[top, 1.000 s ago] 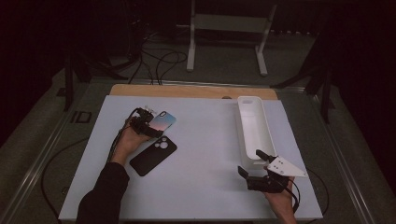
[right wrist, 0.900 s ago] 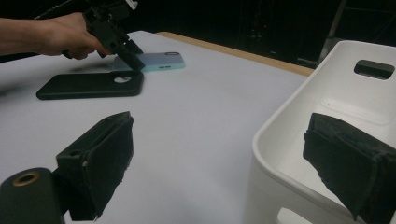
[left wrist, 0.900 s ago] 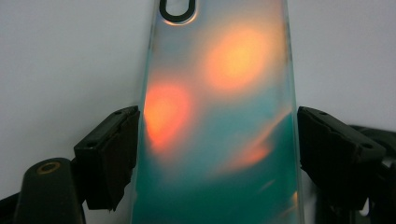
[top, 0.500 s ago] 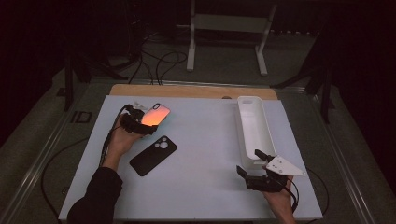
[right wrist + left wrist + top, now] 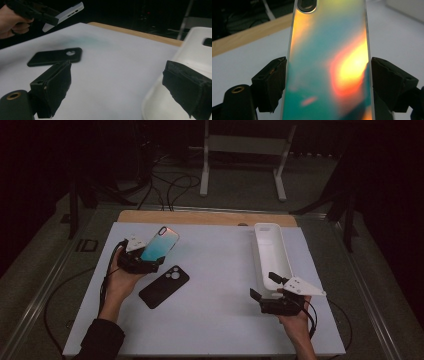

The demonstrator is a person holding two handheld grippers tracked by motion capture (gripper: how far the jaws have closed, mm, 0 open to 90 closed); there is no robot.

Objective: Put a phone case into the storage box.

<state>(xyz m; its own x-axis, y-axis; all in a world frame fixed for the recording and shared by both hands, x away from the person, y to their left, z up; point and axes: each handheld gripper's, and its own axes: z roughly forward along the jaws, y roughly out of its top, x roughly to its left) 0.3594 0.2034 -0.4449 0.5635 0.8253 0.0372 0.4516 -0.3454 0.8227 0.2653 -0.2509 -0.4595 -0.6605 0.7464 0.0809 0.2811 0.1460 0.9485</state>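
Left tool (image 5: 146,261) clamps iridescent phone (image 5: 160,243), now raised higher off table (image 5: 215,330) near left edge. Black phone (image 5: 164,286) left flat. Right tool (image 5: 274,292) gapes, idle.

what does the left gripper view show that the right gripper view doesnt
Left gripper view: the phone's iridescent back up close, clamped between that gripper's black jaws, with the camera cutout at its top end.

Right gripper view: the black case lying flat, the white tray at the right, its own open jaws with nothing between them, and the left gripper seen from afar in a hand.

Both: the phone, the white table and its wooden far edge.
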